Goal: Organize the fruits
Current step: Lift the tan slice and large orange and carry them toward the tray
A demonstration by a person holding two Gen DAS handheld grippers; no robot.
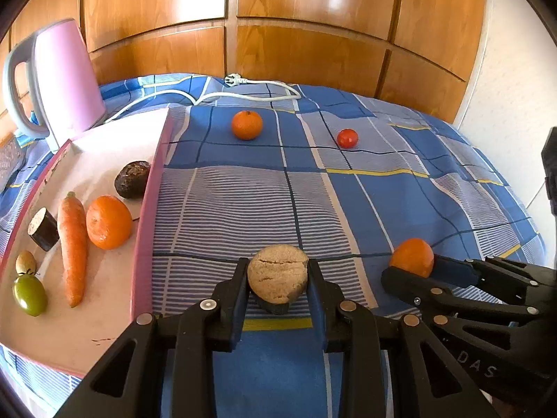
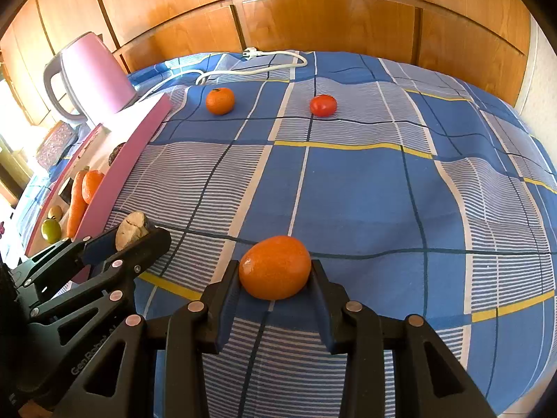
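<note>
My left gripper [image 1: 277,278] is shut on a cracked tan round fruit [image 1: 277,273], just right of the pink-rimmed tray [image 1: 148,209]; it shows too in the right wrist view [image 2: 130,231]. My right gripper [image 2: 275,271] is shut on an orange [image 2: 275,267], which the left wrist view [image 1: 413,257] also shows. The tray holds a carrot [image 1: 72,244], an orange [image 1: 108,222], a dark avocado [image 1: 132,179], a dark cut piece [image 1: 43,229], a small tan fruit [image 1: 25,262] and a green tomato [image 1: 30,294]. A tangerine [image 1: 246,124] and a red tomato [image 1: 347,138] lie far on the cloth.
A pink kettle [image 1: 66,80] stands behind the tray, its white cord and plug [image 1: 243,85] trailing along the back. The blue checked cloth [image 1: 348,209] covers the surface. Wooden cabinet doors [image 1: 313,35] stand behind, a white wall at the right.
</note>
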